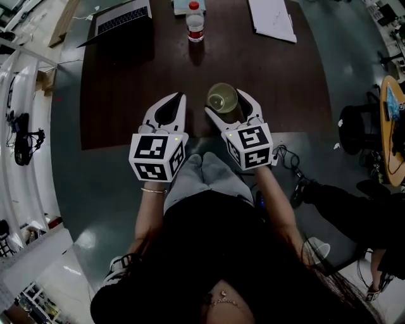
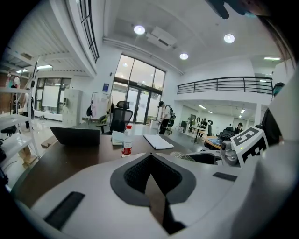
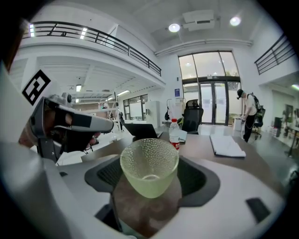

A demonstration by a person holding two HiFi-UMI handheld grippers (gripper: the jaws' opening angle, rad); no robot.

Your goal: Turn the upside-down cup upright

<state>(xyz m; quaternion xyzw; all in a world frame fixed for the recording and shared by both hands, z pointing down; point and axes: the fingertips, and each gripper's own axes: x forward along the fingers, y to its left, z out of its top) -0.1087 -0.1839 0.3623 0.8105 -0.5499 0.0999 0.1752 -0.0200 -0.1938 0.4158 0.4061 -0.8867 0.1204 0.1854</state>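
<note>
Your right hand-held gripper [image 1: 226,104] is pinching the cup [image 1: 223,97], one jaw on each side of its wall. The cup is pale green textured glass, mouth up, and from the head view you look straight down into it. In the right gripper view the cup [image 3: 149,165] sits base-down between the dark pads, rim tipped a little toward the camera. It's over the near edge of the dark brown worktop [image 1: 126,82]; can't tell whether the base touches the surface.

Your left hand-held gripper [image 1: 180,98] has its jaws pressed together with nothing between them. The left gripper view shows the pads meeting at a point [image 2: 150,161]. It sits just beside the right one, on the cup's left and apart from it. Both point away from you across the worktop. Each carries its marker cube [image 1: 157,155] on the end nearest you.

On the far side of the worktop there's a clear bottle [image 1: 195,22] with a red cap and label, standing upright. A laptop [image 1: 123,18] is open at far left and a white stack of papers [image 1: 272,19] lies at far right, all well apart from the cup.

In the background of the right gripper view, a person [image 3: 246,114] stands by the glass doors and an office chair [image 3: 191,116] sits behind the worktop.
</note>
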